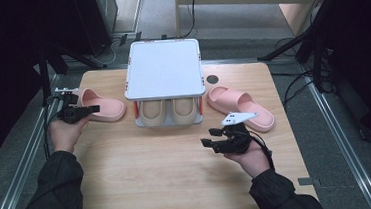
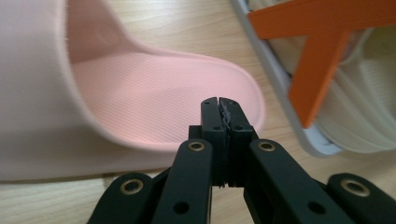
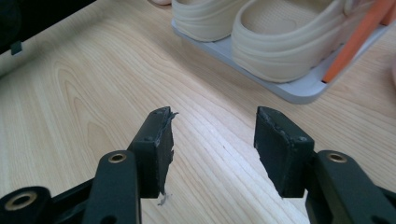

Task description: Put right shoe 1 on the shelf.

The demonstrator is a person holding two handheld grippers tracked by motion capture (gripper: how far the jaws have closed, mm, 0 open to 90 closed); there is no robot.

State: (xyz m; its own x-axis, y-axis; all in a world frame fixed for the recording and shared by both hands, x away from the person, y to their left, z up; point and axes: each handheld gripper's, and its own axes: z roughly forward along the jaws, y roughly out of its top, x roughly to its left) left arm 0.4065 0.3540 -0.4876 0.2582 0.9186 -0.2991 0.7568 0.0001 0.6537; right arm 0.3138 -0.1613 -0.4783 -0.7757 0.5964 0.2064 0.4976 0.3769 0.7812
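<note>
The left tool (image 2: 219, 105) — pressed together, gripping nothing — hovers above the left pink slipper (image 2: 154, 98), whose long axis runs toward the rack (image 2: 280, 84).

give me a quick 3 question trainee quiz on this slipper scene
1. True or false: the left tongs are shut at the heel edge of the left pink slipper.
2. What sits on the rack's lower shelf? A) beige slippers B) pink slippers C) nothing
3. How do the right tongs stand, and what is between them?

Key: 1 true. 2 A, the beige slippers. 3 open, above bare table, with nothing between them.
</note>
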